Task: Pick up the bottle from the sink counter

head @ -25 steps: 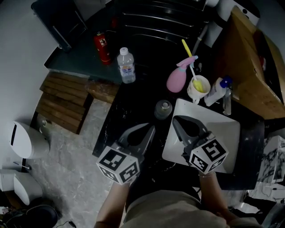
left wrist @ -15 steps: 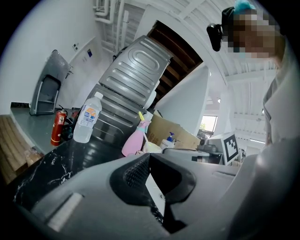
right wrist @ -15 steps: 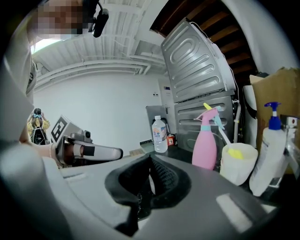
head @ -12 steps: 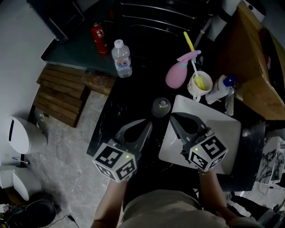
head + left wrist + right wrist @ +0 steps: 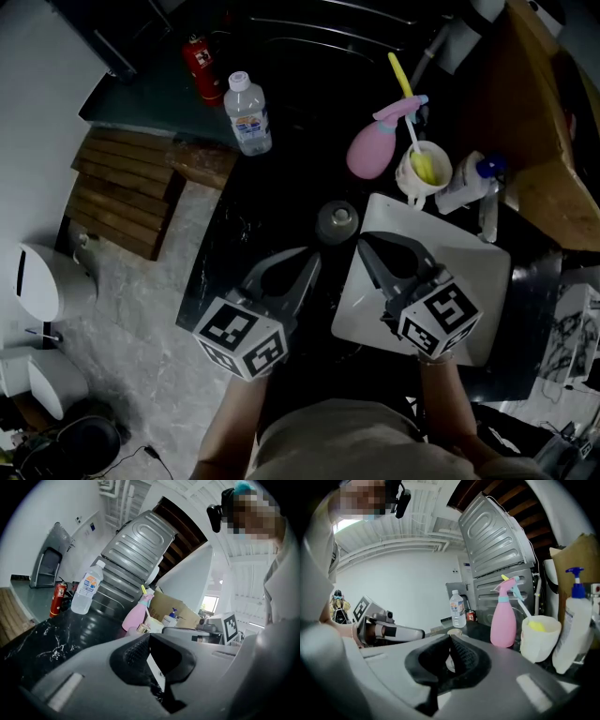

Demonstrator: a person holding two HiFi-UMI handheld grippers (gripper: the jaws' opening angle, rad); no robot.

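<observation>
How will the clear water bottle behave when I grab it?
The water bottle stands upright, tall and narrow, so a sideways nudge would probably tip it; being round, it could then roll on the dark counter. Its thin clear walls likely flex when squeezed. Fill level isn't readable, so weight is uncertain.

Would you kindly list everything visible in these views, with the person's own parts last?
bottle: one, clear, far left of counter
extinguisher: one, red, beyond bottle
spray bottle: one, pink, mid-counter
cup: one, white, right of spray bottle
brush: one, yellow, in cup
pump bottle: one, white and blue, right of cup
jar: one, grey, ahead of grippers
tray: one, white, under right gripper
counter: one, black
slats: several, brown, left of counter
left gripper: grey, shut, empty
right gripper: grey, shut, empty
</observation>
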